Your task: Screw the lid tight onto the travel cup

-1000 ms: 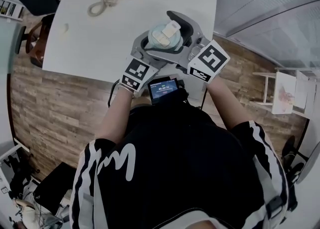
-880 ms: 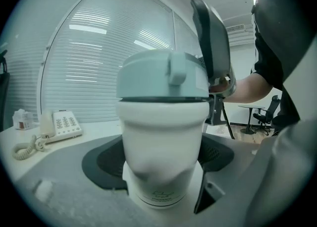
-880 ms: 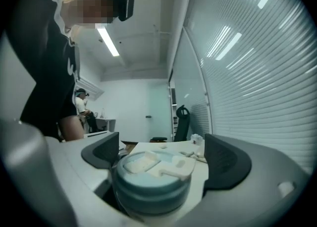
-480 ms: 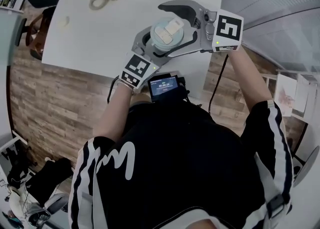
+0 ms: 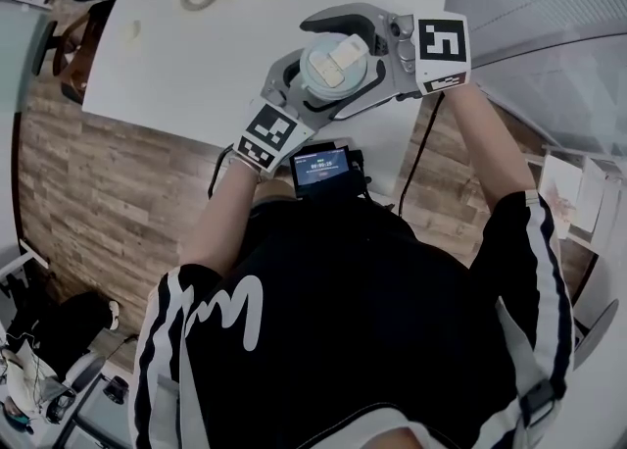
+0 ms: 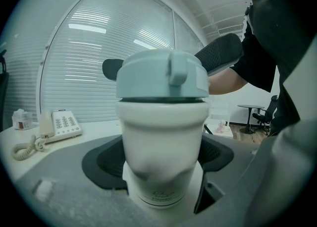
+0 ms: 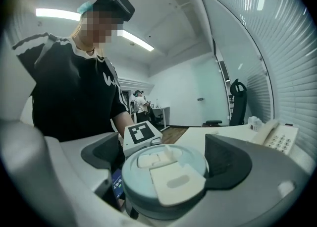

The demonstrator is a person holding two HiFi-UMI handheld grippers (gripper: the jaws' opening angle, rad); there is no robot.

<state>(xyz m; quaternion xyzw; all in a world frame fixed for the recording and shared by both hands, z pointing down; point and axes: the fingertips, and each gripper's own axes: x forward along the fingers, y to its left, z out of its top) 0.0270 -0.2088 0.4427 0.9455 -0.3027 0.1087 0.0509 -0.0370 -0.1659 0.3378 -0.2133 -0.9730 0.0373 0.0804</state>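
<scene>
Left gripper (image 6: 161, 160) is clamping the white plastic travel cup (image 6: 163, 122), right gripper (image 7: 166, 157) is squeezing its pale-teal round lid (image 7: 168, 184) (near the white table's (image 5: 176, 65) front edge).

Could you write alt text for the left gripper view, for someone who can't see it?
A white travel cup with a pale blue lid stands clamped in the left claw, seen close up. The right claw grips the lid from behind, and a desk phone sits at far left before window blinds.
</scene>
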